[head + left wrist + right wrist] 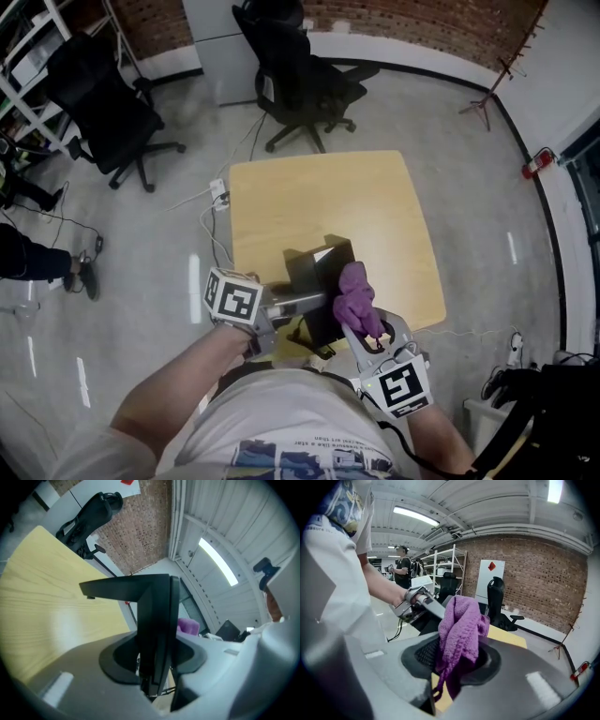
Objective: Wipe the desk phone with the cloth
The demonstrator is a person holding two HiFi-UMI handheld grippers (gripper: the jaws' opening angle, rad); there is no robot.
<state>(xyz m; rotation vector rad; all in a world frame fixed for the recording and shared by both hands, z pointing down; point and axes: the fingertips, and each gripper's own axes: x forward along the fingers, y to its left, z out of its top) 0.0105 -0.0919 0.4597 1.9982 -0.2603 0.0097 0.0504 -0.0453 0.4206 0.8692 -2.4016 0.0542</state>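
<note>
Left tongs (157, 657) pinch phone (323, 270) by thin edge, upright over table (319, 192) near edge. Right tongs (457, 658) pinch cloth (459, 623). I'd fear a hard wipe twisting phone loose.

The person wears a white short-sleeved T-shirt (281, 417) with a blue and yellow print (309, 459); the grey left hand-held gripper (314, 302) and right hand-held gripper (364, 330) each bear a white cube (232, 300) with black square markers
</note>
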